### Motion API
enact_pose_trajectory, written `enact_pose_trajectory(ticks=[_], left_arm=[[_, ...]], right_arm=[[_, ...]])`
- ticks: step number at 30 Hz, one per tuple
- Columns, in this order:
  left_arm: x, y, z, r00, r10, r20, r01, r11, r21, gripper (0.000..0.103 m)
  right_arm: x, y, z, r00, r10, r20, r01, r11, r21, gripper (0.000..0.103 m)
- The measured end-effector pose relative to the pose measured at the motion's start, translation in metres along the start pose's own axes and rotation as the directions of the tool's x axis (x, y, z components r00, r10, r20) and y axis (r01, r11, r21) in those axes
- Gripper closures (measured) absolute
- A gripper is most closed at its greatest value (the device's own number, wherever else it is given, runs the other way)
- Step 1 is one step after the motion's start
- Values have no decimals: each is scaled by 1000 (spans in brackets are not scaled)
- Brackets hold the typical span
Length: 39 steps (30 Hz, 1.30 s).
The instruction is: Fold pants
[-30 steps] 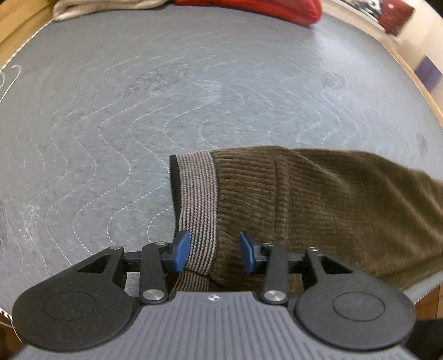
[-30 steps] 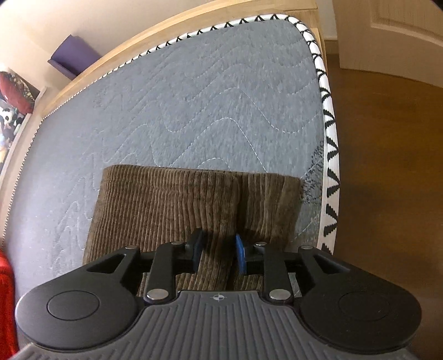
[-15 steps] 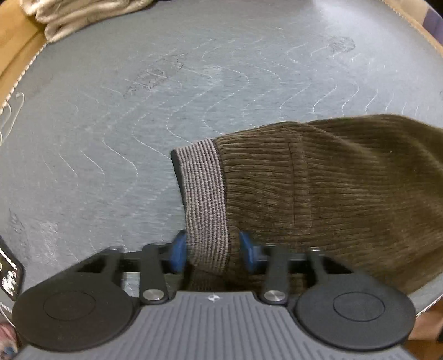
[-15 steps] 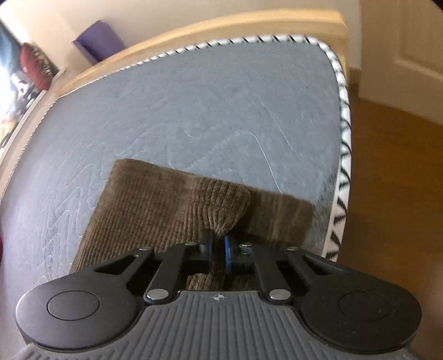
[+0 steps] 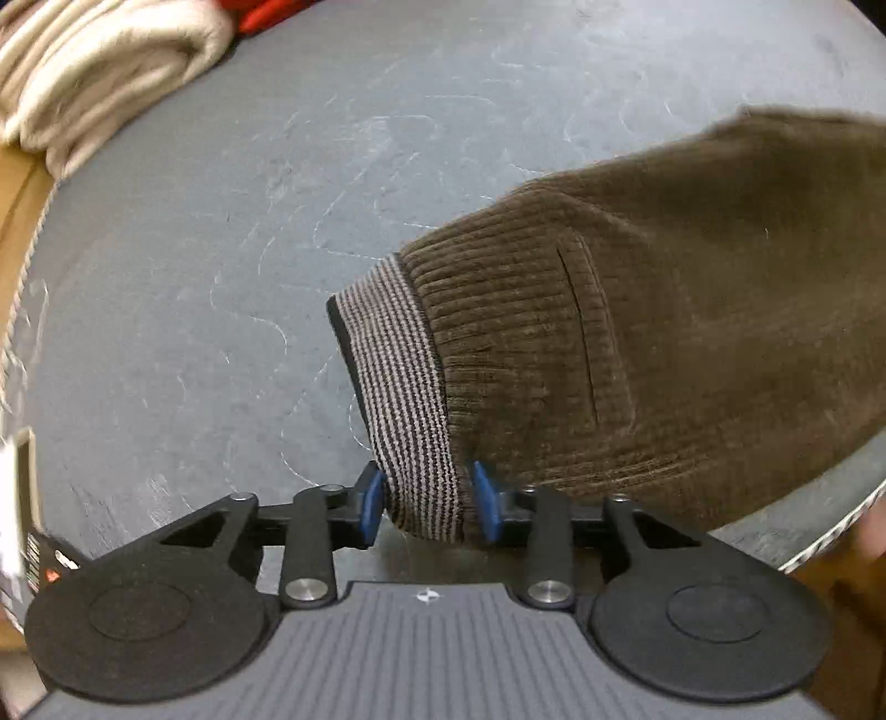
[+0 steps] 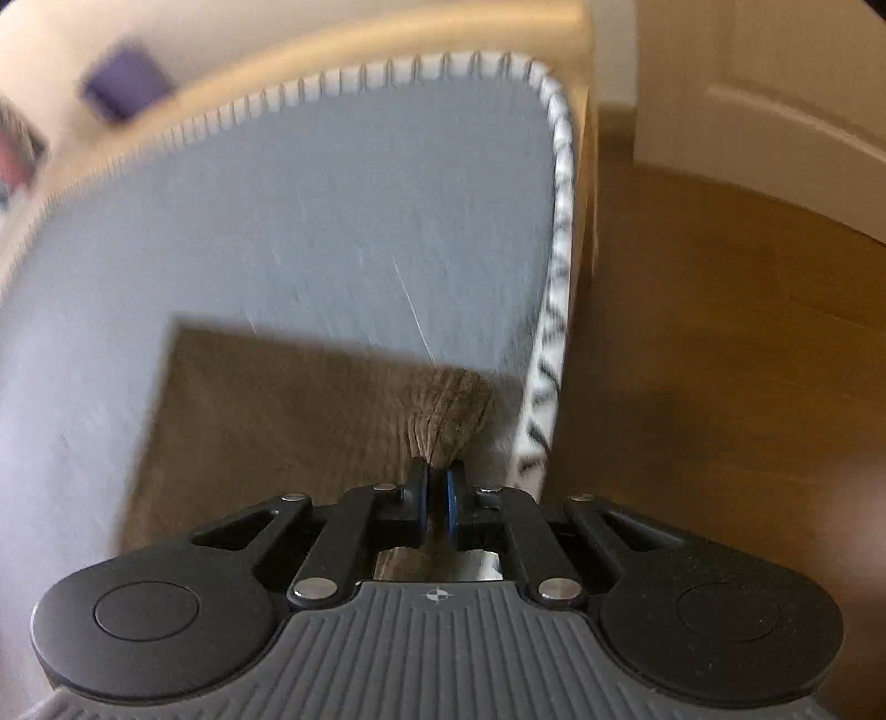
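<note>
Surface: a grey quilted mattress [image 5: 232,288] with wavy stitching is carrying everything; its black-and-white patterned edging [image 6: 556,310] is running along the right side in the right wrist view, above a brown wooden floor [image 6: 720,343].
Pants: brown corduroy pants [image 5: 664,310] are lying near the mattress's near edge, the striped elastic waistband [image 5: 404,399] toward the left gripper.
Left gripper [image 5: 426,507]: its blue pads are sitting either side of the waistband's near corner, having just been opening; the cloth is filling the gap, and the grasp is looking loose.
Right gripper [image 6: 436,495]: it is clenching a bunched fold of the corduroy by the mattress's right edge.
Other laundry: a folded cream garment [image 5: 94,72] and something red [image 5: 266,14] are lying at the far-left corner.
Writing: a label at the left edge [image 5: 39,559] is too blurred to read.
</note>
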State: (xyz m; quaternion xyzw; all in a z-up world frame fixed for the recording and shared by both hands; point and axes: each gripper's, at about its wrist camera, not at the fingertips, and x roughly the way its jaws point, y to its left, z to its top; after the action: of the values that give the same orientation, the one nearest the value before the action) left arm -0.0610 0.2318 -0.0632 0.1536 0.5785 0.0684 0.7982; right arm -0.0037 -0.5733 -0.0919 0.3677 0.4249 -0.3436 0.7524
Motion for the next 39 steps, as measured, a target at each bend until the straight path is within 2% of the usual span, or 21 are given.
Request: enact_pose_trajectory(ticks=[3, 5, 8, 11, 13, 14, 15, 17, 18, 19, 20, 23, 26, 30, 33, 37, 39], left_arm=[[-21, 7, 6, 992, 46, 115, -40, 998, -57, 44], [-35, 8, 11, 981, 48, 190, -33, 996, -81, 43], [-48, -5, 17, 966, -3, 259, 17, 999, -50, 44], [-53, -26, 19, 945, -136, 298, 120, 990, 71, 47], [-53, -44, 18, 929, -224, 293, 174, 967, 187, 56], [-50, -54, 20, 926, -251, 282, 187, 954, 235, 60], [-46, -61, 22, 927, -270, 262, 198, 942, 272, 68], [-35, -74, 25, 930, -298, 216, 225, 925, 306, 81], [-36, -86, 20, 931, -306, 200, 234, 920, 314, 91], [-34, -94, 20, 931, -317, 182, 248, 913, 323, 94], [-33, -97, 20, 929, -328, 172, 259, 907, 332, 94], [-37, -118, 20, 918, -357, 174, 270, 882, 387, 94], [-40, -130, 26, 914, -359, 189, 267, 884, 385, 93], [-40, -137, 38, 906, -371, 201, 286, 890, 354, 93], [-36, -141, 45, 909, -367, 200, 287, 896, 339, 93], [-36, -143, 55, 910, -358, 210, 285, 906, 313, 92], [-37, -142, 59, 907, -361, 217, 289, 909, 301, 92]], right_arm=[[-3, 1, 3, 1000, 26, 13, -26, 1000, -6, 93], [-7, 1, 2, 999, 34, 23, -34, 999, 5, 88], [-14, -1, 1, 998, 13, 64, -16, 999, 45, 82], [-27, -8, 8, 990, 4, 140, -17, 996, 90, 78], [-34, -10, 16, 984, 37, 172, -51, 996, 76, 73], [-35, -8, 20, 981, 66, 183, -74, 997, 38, 68], [-36, -7, 24, 977, 100, 191, -100, 995, -10, 67], [-39, -5, 29, 964, 166, 206, -143, 982, -125, 66], [-40, -5, 29, 960, 189, 204, -153, 971, -181, 64], [-39, -6, 28, 961, 196, 196, -155, 966, -209, 58], [-35, -9, 28, 966, 187, 178, -148, 966, -213, 51], [-20, -23, 33, 982, 148, 119, -136, 986, -101, 48], [-1, -40, 34, 988, 145, 56, -147, 988, 36, 47], [16, -44, 34, 984, 178, 4, -177, 978, 114, 47], [22, -35, 30, 981, 194, -10, -193, 977, 88, 47], [27, -21, 30, 987, 161, -10, -160, 987, 12, 47], [27, -18, 29, 988, 153, 2, -153, 988, -13, 55]])
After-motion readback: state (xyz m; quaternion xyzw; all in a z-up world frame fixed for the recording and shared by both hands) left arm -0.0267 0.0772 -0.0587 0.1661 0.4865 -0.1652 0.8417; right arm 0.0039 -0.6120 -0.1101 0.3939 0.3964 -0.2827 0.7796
